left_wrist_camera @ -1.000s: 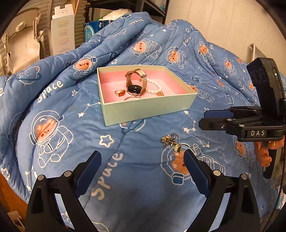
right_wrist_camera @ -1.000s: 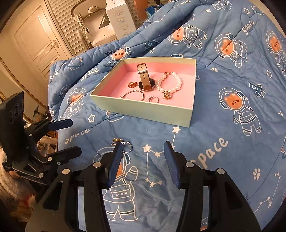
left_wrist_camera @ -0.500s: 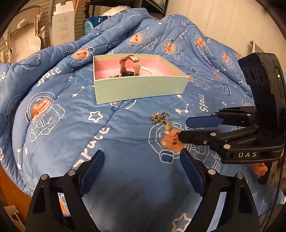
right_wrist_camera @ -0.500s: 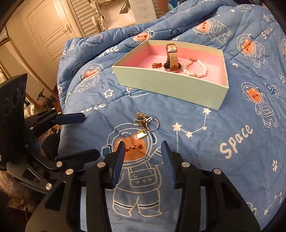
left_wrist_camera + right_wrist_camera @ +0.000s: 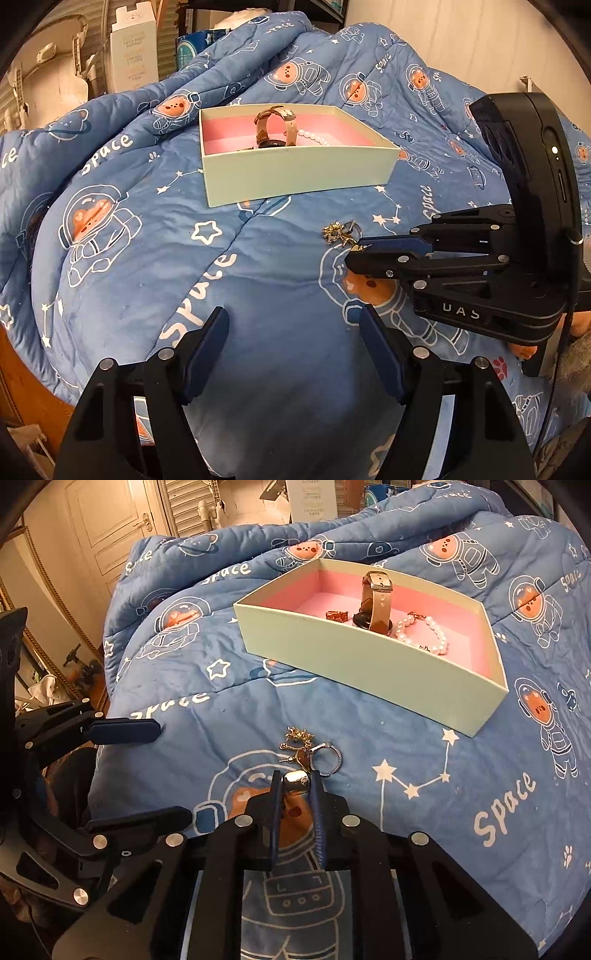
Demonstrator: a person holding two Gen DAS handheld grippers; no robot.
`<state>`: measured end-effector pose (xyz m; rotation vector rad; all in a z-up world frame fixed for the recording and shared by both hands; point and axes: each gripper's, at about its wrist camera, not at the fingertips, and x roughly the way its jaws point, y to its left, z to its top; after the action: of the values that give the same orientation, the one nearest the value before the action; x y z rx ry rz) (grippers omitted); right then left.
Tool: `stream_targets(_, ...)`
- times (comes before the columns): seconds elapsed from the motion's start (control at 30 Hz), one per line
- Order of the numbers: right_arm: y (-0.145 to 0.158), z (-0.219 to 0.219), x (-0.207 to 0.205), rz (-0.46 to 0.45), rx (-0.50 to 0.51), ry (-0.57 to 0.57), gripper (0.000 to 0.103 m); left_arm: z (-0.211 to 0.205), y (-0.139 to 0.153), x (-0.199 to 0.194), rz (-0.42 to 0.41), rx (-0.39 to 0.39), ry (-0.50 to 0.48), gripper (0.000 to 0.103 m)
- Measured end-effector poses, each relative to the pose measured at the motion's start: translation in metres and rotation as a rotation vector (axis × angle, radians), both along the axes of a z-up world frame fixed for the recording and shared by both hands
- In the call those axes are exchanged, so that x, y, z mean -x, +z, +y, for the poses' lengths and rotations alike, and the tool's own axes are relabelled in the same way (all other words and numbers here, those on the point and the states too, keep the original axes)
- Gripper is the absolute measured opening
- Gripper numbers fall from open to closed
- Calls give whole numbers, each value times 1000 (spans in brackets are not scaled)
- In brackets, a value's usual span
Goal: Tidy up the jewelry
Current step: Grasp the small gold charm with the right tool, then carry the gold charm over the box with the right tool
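Right wrist view: the right gripper [image 5: 295, 786] points down at a blue quilt [image 5: 424, 812] printed with astronaut bears, its two blue pads [image 5: 275, 805] drawn almost together and pinching a small gold ring [image 5: 294, 780] between their tips, the ring resting at quilt level. Just beyond the ring lies a small heap of loose jewelry [image 5: 308, 751]: a gold spiky charm, a stud-like piece and a thin silver ring, all touching or overlapping one another. Farther off and to the right sits an open pale-green box [image 5: 369, 664] with a pink lining; it holds a watch [image 5: 376, 602] standing on edge with a beige strap, a pearl bracelet [image 5: 424, 635] to the right of the watch, and a small rose-gold piece [image 5: 337, 615] to its left. The left gripper [image 5: 147, 771] enters from the left edge, its pads well apart and nothing between them. Left wrist view: the left gripper [image 5: 293, 347] hangs over bare quilt [image 5: 147, 240] near the camera, its jaws closing yet wide and empty. The right gripper [image 5: 356, 254] reaches in from the right, its tips meeting at the near side of the heap of loose jewelry [image 5: 340, 234]. The box [image 5: 295, 173] lies beyond, in the middle distance, with the watch [image 5: 275, 127] rising above its rim.
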<state>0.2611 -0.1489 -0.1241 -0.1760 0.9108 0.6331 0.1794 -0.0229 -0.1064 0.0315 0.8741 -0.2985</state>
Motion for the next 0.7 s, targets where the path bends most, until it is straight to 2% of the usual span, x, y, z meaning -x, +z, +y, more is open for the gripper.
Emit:
stream_targets(0.33,5,-22,8,25,-36,-46,15,-8,0,-16,29,57,-20,43)
stream_targets(0.5,6,-36,12,41,-45,-78,15,-28,-4,-29,42,66,-61,38)
stream_targets(0.7,3,-50,11,73,-67,-120,15,-45,-7,-46,53,64,-81,25)
